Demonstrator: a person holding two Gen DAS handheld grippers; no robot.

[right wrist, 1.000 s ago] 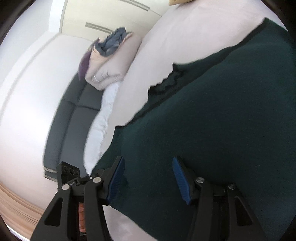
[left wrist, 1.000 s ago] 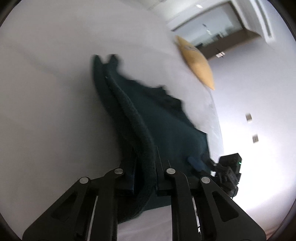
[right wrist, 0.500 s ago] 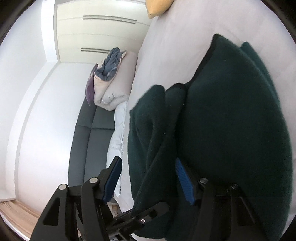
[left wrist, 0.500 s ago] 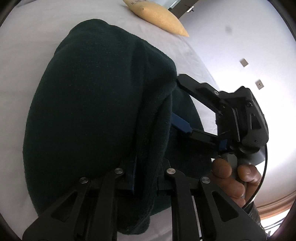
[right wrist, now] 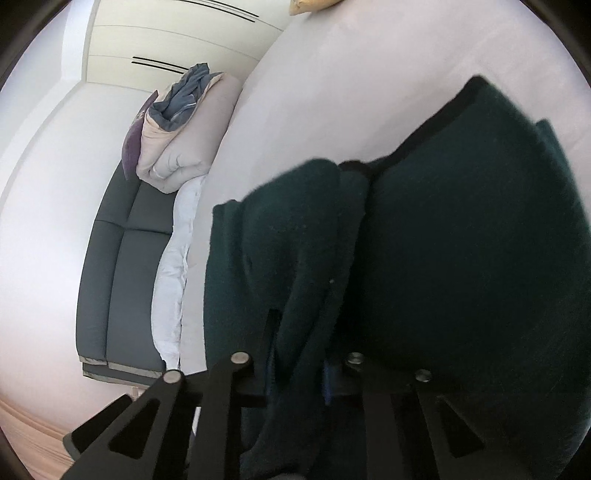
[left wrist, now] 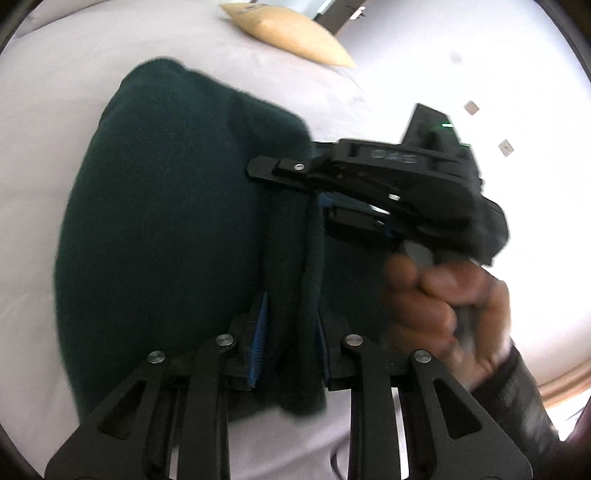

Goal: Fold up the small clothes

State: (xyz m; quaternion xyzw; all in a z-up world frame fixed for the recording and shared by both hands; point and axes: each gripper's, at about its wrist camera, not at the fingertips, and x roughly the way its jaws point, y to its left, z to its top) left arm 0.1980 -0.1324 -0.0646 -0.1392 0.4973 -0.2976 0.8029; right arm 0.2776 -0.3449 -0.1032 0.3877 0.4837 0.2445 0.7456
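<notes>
A dark green fleece garment (left wrist: 166, 229) lies folded over on the white bed (left wrist: 48, 103). My left gripper (left wrist: 290, 332) is shut on a thick folded edge of it, near the bed's front. My right gripper (right wrist: 297, 363) is shut on another fold of the same garment (right wrist: 461, 258). In the left wrist view the right gripper (left wrist: 369, 177) reaches in from the right over the garment, held by a bare hand (left wrist: 443, 295). The garment's black-trimmed edge (right wrist: 432, 122) shows at the far side.
A yellow pillow (left wrist: 291, 33) lies at the head of the bed. In the right wrist view a grey sofa (right wrist: 122, 266) stands beside the bed with a rolled duvet (right wrist: 184, 147) on it. White wardrobe doors (right wrist: 177, 40) are behind.
The garment went from spread out to bunched in folds. My right gripper was open a second ago and has closed on a fold. Both grippers came close together.
</notes>
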